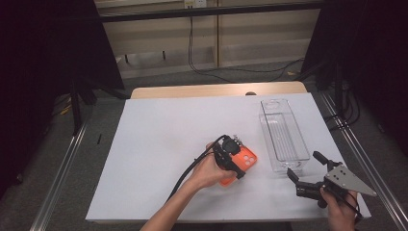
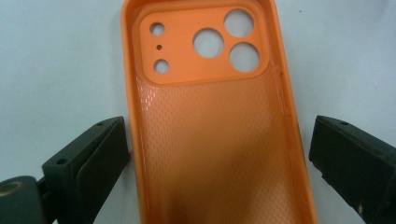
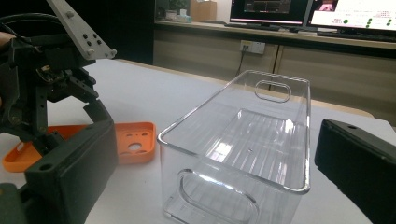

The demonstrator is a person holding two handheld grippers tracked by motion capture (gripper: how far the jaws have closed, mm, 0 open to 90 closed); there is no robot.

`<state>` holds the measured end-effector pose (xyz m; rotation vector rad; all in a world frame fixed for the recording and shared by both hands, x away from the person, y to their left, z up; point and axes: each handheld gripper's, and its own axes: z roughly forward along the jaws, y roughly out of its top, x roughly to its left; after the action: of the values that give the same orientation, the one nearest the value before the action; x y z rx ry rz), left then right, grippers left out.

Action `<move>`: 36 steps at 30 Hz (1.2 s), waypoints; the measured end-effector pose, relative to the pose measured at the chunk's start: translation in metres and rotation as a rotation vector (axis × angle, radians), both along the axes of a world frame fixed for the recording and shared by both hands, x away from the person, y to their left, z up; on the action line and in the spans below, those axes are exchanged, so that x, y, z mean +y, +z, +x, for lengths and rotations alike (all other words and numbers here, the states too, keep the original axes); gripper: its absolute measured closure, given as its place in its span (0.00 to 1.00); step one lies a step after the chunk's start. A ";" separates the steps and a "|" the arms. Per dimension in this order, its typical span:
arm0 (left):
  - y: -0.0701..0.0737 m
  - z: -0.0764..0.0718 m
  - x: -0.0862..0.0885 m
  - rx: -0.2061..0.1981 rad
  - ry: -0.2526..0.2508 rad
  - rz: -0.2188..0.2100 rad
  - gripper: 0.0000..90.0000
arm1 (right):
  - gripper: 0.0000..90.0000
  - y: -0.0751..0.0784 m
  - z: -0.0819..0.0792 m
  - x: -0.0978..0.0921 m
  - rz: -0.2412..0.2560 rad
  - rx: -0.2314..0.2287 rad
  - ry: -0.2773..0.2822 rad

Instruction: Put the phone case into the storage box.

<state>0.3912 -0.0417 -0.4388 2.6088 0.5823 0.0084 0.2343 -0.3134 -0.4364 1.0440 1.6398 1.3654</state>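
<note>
Straddling an orange phone case on a white table

Straddling the one orange phone case (image 2: pixel 210 130), the left tool (image 1: pixel 230 159) has its jaws spread wide — one just beside each long edge, a small gap on both sides, gripping nothing. The case lies hollow side up near the table's (image 1: pixel 163 144) middle. One clear plastic bin (image 1: pixel 283 134) stands to its right, near the table's right edge. The right tool (image 1: pixel 308 173) hovers at the bin's near end — jaws wide apart, empty. Open white surface lies left; cables trail on the floor beyond.

clear bin (image 1: pixel 284 134) | empty; right side of white table (image 1: pixel 159 144)
</note>
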 end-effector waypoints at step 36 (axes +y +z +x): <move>0.002 -0.009 0.002 -0.066 -0.014 0.004 0.17 | 0.00 0.000 0.000 0.000 0.000 0.000 -0.003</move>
<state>0.3825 -0.0393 -0.4370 2.6060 0.5414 0.0909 0.2339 -0.3138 -0.4366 1.0460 1.6382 1.3632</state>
